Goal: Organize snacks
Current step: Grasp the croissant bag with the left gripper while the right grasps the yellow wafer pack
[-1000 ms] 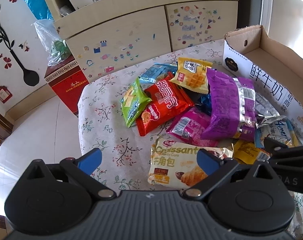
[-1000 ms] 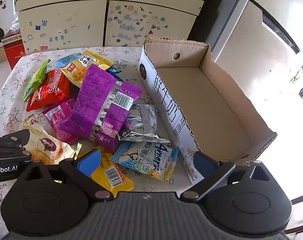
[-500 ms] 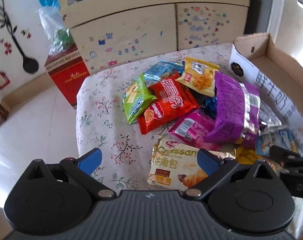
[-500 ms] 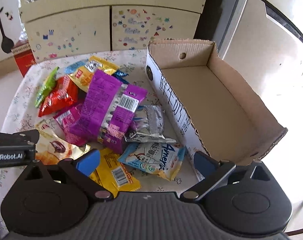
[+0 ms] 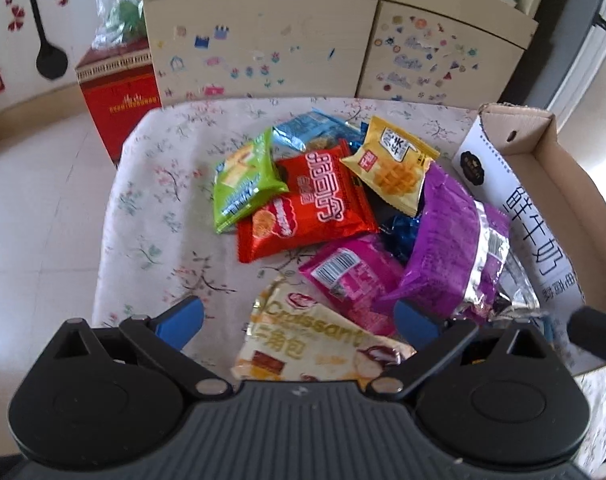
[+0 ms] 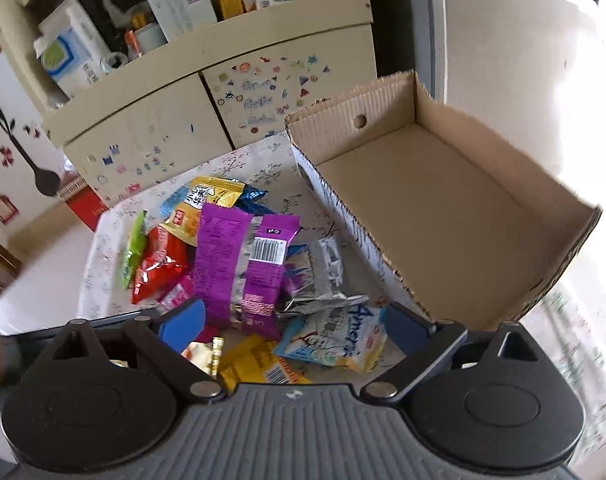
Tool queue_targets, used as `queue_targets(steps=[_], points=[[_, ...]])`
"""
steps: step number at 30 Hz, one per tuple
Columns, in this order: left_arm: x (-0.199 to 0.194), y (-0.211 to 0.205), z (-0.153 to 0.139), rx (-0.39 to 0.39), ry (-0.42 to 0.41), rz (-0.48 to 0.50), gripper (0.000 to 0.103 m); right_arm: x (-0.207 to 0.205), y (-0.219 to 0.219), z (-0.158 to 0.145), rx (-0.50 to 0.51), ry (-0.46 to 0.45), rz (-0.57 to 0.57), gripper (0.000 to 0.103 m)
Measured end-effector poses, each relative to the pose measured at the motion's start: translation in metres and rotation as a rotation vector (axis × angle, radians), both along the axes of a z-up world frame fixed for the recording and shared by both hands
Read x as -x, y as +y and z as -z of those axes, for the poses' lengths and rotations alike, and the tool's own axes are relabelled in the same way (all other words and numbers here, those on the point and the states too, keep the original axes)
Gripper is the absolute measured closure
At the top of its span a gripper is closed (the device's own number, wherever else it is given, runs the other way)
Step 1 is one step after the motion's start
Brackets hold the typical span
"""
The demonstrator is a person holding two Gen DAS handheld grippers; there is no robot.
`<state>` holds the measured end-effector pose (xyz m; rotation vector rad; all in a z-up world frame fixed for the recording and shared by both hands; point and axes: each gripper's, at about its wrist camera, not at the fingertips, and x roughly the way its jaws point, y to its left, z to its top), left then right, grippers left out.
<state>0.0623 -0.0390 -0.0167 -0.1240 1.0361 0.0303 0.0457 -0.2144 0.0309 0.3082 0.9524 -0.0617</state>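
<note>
A pile of snack packets lies on the flowered tablecloth (image 5: pixel 163 208). It includes a green one (image 5: pixel 243 184), a red one (image 5: pixel 311 204), a yellow waffle one (image 5: pixel 391 164), a pink one (image 5: pixel 355 276) and a big purple one (image 5: pixel 447 248) (image 6: pixel 239 264). My left gripper (image 5: pixel 299 320) hovers open over the croissant packet (image 5: pixel 303 344), touching nothing. My right gripper (image 6: pixel 293 322) hangs over a light blue packet (image 6: pixel 335 336) and a yellow packet (image 6: pixel 259 364). Its jaws are closing, with nothing pressed between the pads. The open cardboard box (image 6: pixel 443 208) (image 5: pixel 535 216) stands right of the pile.
A cream cabinet (image 5: pixel 263 48) with stickers stands behind the table, with cluttered shelves (image 6: pixel 183 8) above it. A red carton (image 5: pixel 119 96) sits on the floor at the table's far left corner. The tablecloth's left edge drops to a pale tiled floor (image 5: pixel 43 220).
Both wrist views have rolled. The left gripper moved closer over the croissant packet. The right gripper rose and tilted, bringing the box and shelves further into view, and its jaws narrowed slightly.
</note>
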Motion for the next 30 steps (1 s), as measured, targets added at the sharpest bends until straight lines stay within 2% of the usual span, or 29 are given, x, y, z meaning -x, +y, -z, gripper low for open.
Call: queue_targets(steps=[4, 9, 18, 21, 23, 25, 30], points=[[-0.004, -0.007, 0.015, -0.033, 0.013, -0.006, 0.002, 0.000, -0.003, 0.005, -0.063, 0.021, 0.001, 0.014], [0.002, -0.001, 0.034, -0.066, 0.080, -0.004, 0.001, 0.002, -0.009, 0.014, -0.170, 0.067, 0.001, 0.024], [0.025, 0.027, 0.031, -0.044, 0.107, 0.058, 0.001, 0.000, -0.002, 0.033, -0.262, 0.156, -0.033, 0.033], [0.032, 0.036, 0.028, -0.085, 0.115, 0.057, 0.001, -0.001, 0.001, 0.039, -0.285, 0.179, -0.044, 0.033], [0.035, 0.043, 0.024, -0.087, 0.099, 0.054, 0.001, -0.002, 0.003, 0.043, -0.284, 0.193, -0.052, 0.033], [0.038, 0.050, 0.019, -0.050, 0.072, 0.059, 0.001, -0.004, 0.008, 0.045, -0.264, 0.197, -0.067, 0.033], [0.044, 0.057, 0.014, 0.001, 0.045, 0.072, 0.001, -0.010, 0.020, 0.051, -0.166, 0.204, -0.093, 0.033]])
